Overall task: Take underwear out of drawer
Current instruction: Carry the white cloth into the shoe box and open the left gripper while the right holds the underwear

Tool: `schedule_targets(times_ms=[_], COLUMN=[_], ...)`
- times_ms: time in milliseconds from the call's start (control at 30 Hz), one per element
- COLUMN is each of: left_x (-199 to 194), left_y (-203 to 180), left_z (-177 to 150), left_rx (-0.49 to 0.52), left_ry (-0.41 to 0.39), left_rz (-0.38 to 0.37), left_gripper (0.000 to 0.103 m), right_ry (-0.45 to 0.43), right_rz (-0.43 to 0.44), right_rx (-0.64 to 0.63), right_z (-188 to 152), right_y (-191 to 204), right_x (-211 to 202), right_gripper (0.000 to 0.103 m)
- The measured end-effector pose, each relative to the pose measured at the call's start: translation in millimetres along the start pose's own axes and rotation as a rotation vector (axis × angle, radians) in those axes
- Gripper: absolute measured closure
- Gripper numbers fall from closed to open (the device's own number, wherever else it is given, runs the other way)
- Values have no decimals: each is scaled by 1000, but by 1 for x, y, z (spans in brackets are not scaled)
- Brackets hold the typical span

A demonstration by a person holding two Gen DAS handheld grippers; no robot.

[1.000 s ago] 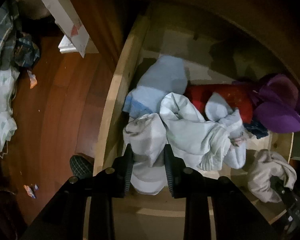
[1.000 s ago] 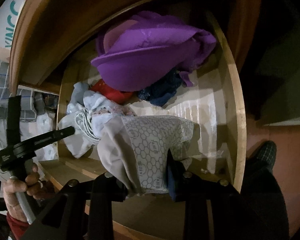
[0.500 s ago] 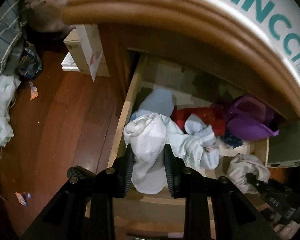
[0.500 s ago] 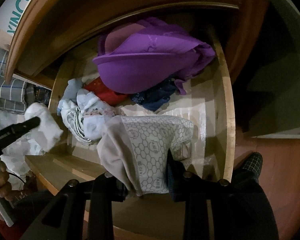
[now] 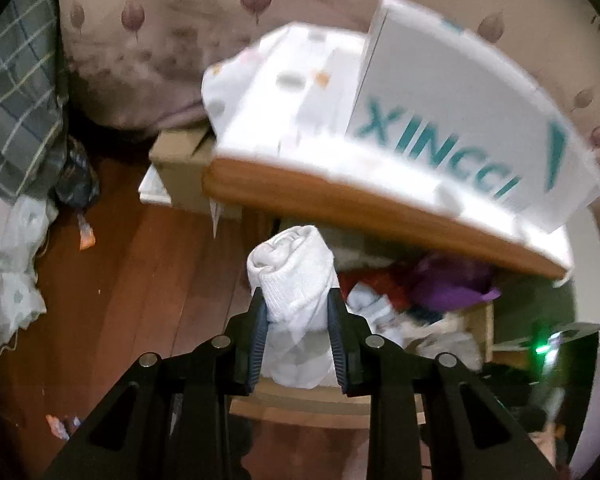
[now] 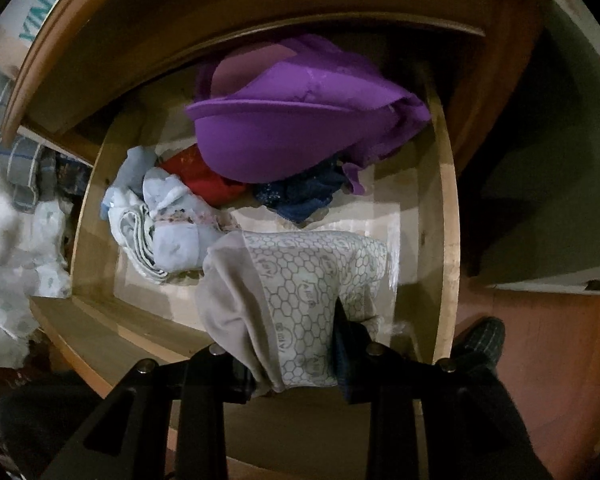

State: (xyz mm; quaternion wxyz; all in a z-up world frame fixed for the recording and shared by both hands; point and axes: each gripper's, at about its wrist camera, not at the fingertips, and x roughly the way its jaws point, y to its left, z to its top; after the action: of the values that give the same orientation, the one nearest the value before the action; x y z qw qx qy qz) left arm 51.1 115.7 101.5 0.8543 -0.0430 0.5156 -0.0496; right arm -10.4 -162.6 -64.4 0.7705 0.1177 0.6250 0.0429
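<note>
My left gripper [image 5: 298, 312] is shut on a rolled white undergarment [image 5: 294, 276], held high above the open wooden drawer [image 5: 480, 320]. In the right wrist view my right gripper [image 6: 296, 364] is shut on beige underwear with a honeycomb-print waistband [image 6: 300, 300], just above the drawer's front part [image 6: 446, 240]. Inside the drawer lie a purple bra [image 6: 296, 132], a red piece [image 6: 204, 180], a dark blue piece [image 6: 300, 196] and a light blue and white bundle [image 6: 168, 232].
A white box with teal letters [image 5: 452, 132] and a white pack [image 5: 284, 96] sit on the cabinet top [image 5: 340, 200]. Cardboard boxes [image 5: 180, 168] stand to the left on the wooden floor [image 5: 120, 300]. Bedding [image 5: 16, 120] lies far left. A slipper [image 6: 480, 340] is beside the drawer.
My left gripper has risen out of the drawer with the white undergarment, so the cabinet top and the boxes on it have come into view. The right gripper stayed over the drawer, still holding the beige underwear.
</note>
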Motion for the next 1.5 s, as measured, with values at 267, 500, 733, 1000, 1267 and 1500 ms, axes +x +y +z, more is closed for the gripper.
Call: schedule_targets(times_ms=[267, 500, 733, 1000, 1267, 1500], left_x=[-91, -117, -97, -28, 11, 17], left_y=[-26, -61, -94, -120, -119, -119], left_z=[57, 113, 168, 183, 178, 170], left_rx=[82, 120, 164, 246, 234, 244], left_ry=[-195, -245, -269, -148, -91, -73], left_rz=[-29, -75, -77, -53, -10, -4], left_gripper=[77, 77, 77, 77, 77, 74], right_ry=[12, -1, -5, 14, 21, 22], right_rz=[-9, -8, -8, 10, 10, 9], right_rx=[3, 2, 15, 25, 27, 26], right_z=[0, 0, 0, 0, -1, -1], right_y=[-3, -1, -4, -5, -4, -4], right_x=[3, 0, -1, 3, 3, 4], right_gripper=[73, 73, 73, 73, 73, 73])
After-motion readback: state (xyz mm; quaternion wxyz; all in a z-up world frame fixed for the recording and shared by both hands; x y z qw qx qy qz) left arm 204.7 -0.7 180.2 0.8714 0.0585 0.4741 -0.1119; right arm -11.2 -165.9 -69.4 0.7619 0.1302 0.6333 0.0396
